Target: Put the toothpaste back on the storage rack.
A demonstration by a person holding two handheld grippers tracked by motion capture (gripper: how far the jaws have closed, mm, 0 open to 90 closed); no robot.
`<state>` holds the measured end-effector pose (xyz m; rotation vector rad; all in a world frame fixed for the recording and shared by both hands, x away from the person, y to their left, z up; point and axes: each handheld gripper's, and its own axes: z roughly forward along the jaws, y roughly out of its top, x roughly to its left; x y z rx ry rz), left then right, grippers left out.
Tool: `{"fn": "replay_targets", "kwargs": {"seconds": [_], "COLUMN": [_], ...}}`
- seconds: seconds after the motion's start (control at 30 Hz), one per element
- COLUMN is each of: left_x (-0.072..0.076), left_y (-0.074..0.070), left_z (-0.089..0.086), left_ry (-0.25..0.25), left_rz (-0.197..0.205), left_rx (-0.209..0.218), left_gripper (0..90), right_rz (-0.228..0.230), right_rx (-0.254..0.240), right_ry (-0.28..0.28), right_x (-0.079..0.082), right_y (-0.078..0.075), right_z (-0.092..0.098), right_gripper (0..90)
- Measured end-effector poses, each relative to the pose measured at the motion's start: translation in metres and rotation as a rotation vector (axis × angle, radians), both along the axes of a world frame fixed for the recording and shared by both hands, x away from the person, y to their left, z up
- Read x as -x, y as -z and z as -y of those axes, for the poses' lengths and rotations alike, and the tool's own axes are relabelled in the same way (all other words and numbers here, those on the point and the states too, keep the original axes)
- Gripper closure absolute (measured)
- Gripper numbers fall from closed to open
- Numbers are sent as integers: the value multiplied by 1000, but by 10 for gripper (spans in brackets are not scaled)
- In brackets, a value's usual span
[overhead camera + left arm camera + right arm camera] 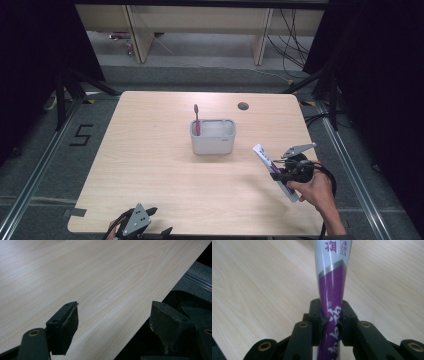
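A pale wooden tabletop [165,180] carries a grey holder [212,136] at centre. At its near right, the right tongs [276,176] clamp a purple-and-white toothpaste tube [265,157] between their pads, mid-length. At the near left edge, the left tongs [152,220] stand open, empty.

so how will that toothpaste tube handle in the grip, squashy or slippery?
Likely soft: the toothpaste tube pinches in where the right gripper clamps it. Its glossy skin could slip. Held near one end in the high view, the long flat body may sag or swing.
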<state>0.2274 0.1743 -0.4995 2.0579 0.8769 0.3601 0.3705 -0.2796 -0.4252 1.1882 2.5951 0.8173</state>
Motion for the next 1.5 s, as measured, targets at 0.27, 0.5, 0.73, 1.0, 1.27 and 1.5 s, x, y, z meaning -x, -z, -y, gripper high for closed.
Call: {"fn": "replay_targets", "kwargs": {"seconds": [0.27, 0.5, 0.73, 1.0, 1.27, 1.5], "left_x": [1, 0, 1, 1, 1, 2], "left_y": [-1, -1, -2, -2, -3, -3], "left_z": [-1, -1, -1, -2, -2, -1], "left_ry": [-3, 3, 5, 13, 20, 15], "left_rz": [-1, 4, -1, 4, 2, 6], "left_rx": [1, 4, 2, -9, -10, 12], "left_gripper": [227, 226, 227, 227, 226, 227], "right_rz": [26, 117, 148, 213, 233, 275], "right_rx": [-50, -98, -177, -233, -321, -354], "right_ry": [31, 13, 40, 45, 61, 61], "right_x": [-8, -21, -30, -41, -52, -64], "right_y": [-7, -11, -19, -27, -32, -37], "right_z": [-15, -24, -32, -39, -58, -68], "right_gripper": [755, 757, 757, 757, 757, 756]}}
